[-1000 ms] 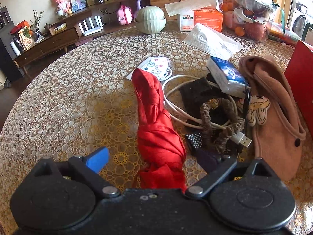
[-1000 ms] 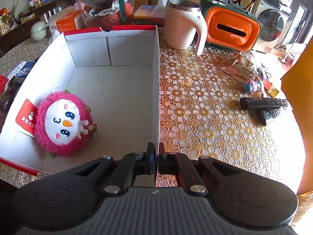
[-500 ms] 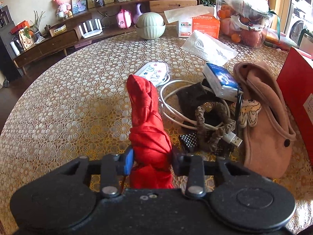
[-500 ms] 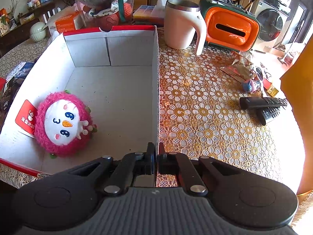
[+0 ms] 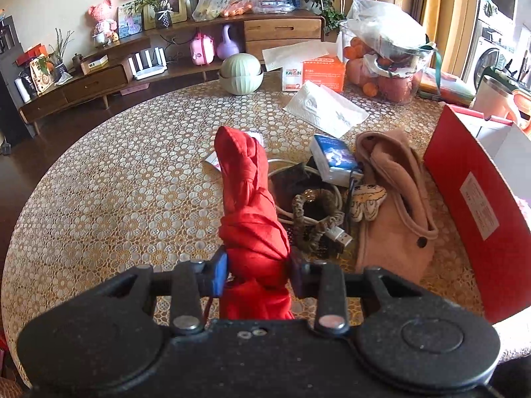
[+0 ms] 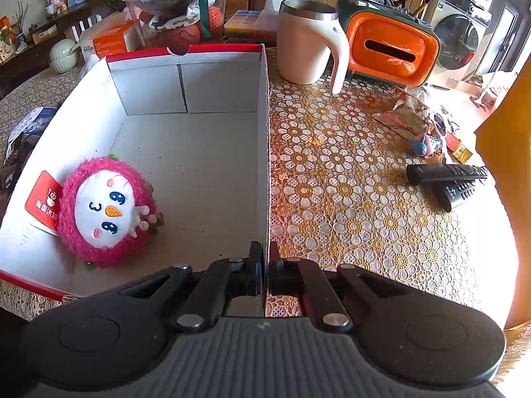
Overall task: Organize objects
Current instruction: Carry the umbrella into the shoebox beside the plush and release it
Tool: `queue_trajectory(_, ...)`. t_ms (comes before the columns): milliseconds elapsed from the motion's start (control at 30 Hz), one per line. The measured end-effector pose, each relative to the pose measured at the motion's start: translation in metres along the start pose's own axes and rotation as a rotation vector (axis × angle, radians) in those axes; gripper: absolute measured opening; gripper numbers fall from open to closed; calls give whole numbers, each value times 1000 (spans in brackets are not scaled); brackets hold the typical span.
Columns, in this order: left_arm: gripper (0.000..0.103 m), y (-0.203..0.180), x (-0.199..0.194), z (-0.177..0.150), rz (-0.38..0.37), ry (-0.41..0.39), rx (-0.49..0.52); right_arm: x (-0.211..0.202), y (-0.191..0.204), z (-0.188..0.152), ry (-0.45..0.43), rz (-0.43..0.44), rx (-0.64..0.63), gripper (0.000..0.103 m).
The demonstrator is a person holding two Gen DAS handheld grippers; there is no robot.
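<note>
A long red fabric bundle [image 5: 247,199], like a folded umbrella, stands lifted off the lace-covered table in the left wrist view. My left gripper [image 5: 257,272] is shut on its lower end, both pads pressing the cloth. To its right stands the red-sided cardboard box [image 5: 471,205]. In the right wrist view, the box's white right wall [image 6: 265,132] runs between my fingers, and my right gripper [image 6: 264,258] is shut on its near end. A pink plush ball with a white face [image 6: 106,212] lies inside the box at the left, beside a red card [image 6: 43,199].
Right of the bundle lies a pile: a beige pouch [image 5: 395,199], a blue tissue pack [image 5: 335,157], a scrunchie on a white cable [image 5: 315,219]. A napkin [image 5: 325,109] lies further back. Right of the box are a mug [image 6: 305,43], an orange case [image 6: 391,46] and remotes [image 6: 448,179].
My left jaws closed on the red bundle, then rose with it, so its tip now stands above the table. The right gripper and box have not moved.
</note>
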State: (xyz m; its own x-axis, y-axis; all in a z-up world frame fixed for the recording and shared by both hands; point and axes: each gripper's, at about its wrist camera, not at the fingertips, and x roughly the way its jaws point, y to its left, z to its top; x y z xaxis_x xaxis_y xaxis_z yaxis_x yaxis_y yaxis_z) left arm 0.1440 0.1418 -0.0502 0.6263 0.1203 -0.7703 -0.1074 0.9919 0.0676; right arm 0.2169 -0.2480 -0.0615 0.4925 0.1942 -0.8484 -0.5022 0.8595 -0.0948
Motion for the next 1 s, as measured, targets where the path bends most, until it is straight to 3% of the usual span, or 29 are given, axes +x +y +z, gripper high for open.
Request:
queue_trajectory(367,36,-87,-45,19,-147,-57,149,0,2,0,-3,1,0,3)
queue_trajectory(733,36,-196,-51,34,-284,-71,297,-3,0,-1,-11,17,-1,3)
queue_trajectory(1000,36,-256,-42,51,-356,-34,333,-5,-2,-1,-15,32,4,3)
